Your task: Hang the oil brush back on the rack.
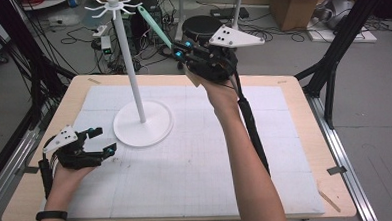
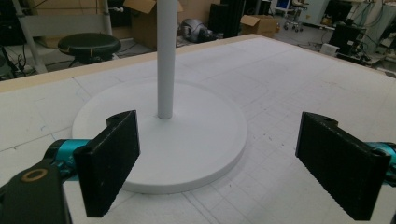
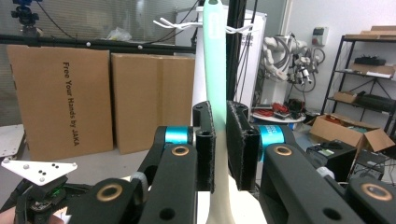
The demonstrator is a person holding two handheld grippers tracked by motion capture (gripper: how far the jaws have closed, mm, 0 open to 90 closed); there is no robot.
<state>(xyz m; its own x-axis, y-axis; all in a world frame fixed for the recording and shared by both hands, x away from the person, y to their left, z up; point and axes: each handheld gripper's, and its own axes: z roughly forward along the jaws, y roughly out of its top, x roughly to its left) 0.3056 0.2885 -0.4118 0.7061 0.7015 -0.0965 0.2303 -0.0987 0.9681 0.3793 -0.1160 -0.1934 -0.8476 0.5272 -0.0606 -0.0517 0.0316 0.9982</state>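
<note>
Lifting pale mint-green plastic utensil (image 1: 155, 26) clamped in right gripper (image 1: 181, 48), aim your tip onto white stand's hook arms (image 1: 113, 5); left gripper (image 1: 101, 141) wide, empty.

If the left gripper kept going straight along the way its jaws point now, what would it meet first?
Most likely the white stand's round base, which lies flat on the table just ahead of the open left gripper, with the white pole behind it. Depth is hard to judge.
</note>
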